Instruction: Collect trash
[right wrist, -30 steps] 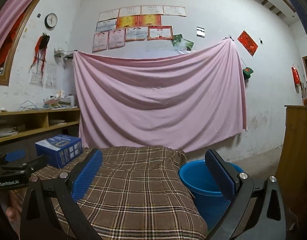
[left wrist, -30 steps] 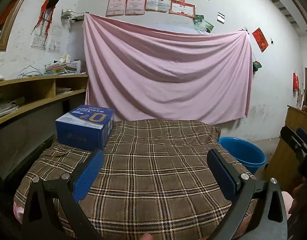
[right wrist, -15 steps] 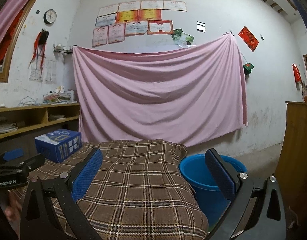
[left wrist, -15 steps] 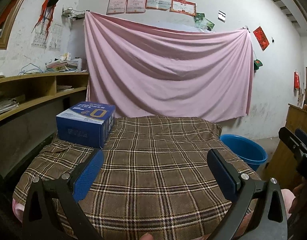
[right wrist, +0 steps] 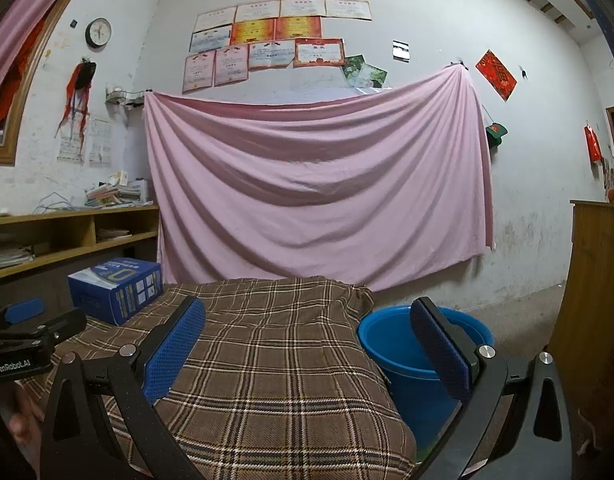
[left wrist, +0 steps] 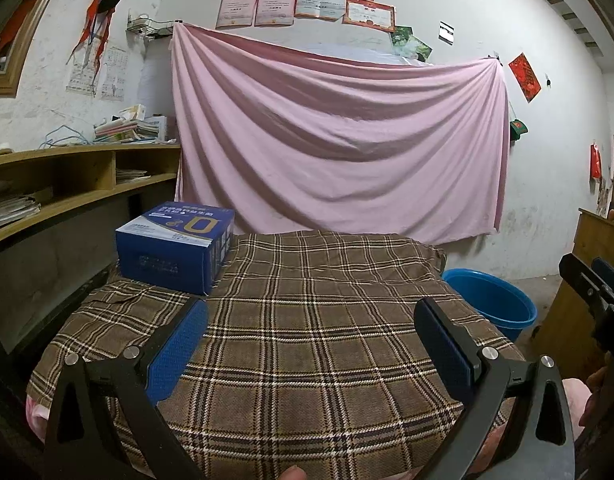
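Observation:
A blue cardboard box stands at the far left corner of the table under a brown plaid cloth; it also shows in the right wrist view. A blue plastic bucket stands on the floor to the right of the table, nearer in the right wrist view. My left gripper is open and empty above the near part of the cloth. My right gripper is open and empty over the table's right edge, next to the bucket.
A pink sheet hangs on the back wall. Wooden shelves with papers run along the left. A wooden cabinet stands at the right. The left gripper's body shows at the left edge of the right wrist view.
Both views have tilted up a little, so the table, box and bucket sit lower in frame. Both grippers stay open and empty.

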Motion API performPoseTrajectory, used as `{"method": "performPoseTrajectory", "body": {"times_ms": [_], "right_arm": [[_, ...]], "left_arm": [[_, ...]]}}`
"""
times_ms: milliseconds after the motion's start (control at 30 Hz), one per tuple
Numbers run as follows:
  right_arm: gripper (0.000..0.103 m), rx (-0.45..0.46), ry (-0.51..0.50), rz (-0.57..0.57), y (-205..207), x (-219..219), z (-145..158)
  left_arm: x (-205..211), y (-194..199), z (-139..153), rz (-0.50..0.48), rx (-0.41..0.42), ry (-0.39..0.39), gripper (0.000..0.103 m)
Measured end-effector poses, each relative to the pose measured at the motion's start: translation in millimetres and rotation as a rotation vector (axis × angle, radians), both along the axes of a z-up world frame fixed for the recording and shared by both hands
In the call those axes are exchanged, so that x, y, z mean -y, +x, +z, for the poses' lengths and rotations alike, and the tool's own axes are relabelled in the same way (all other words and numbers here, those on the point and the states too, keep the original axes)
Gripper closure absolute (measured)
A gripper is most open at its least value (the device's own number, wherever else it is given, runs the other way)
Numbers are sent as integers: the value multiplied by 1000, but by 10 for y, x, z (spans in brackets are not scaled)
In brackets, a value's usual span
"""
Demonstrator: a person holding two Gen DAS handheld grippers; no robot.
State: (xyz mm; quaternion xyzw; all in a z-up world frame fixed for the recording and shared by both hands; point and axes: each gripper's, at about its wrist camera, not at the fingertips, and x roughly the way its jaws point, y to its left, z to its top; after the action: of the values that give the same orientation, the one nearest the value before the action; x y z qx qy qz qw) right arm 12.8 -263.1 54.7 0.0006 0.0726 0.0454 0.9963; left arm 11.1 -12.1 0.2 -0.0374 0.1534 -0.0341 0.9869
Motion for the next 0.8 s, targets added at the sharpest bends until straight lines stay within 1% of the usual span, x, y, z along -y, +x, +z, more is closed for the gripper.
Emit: {"method": "performPoseTrajectory", "body": {"times_ms": [800], "right_arm": [[0,-13,7,0,11,-2,-23]], "left_arm": [[30,-21,-54,5,-7,-1,2]]}}
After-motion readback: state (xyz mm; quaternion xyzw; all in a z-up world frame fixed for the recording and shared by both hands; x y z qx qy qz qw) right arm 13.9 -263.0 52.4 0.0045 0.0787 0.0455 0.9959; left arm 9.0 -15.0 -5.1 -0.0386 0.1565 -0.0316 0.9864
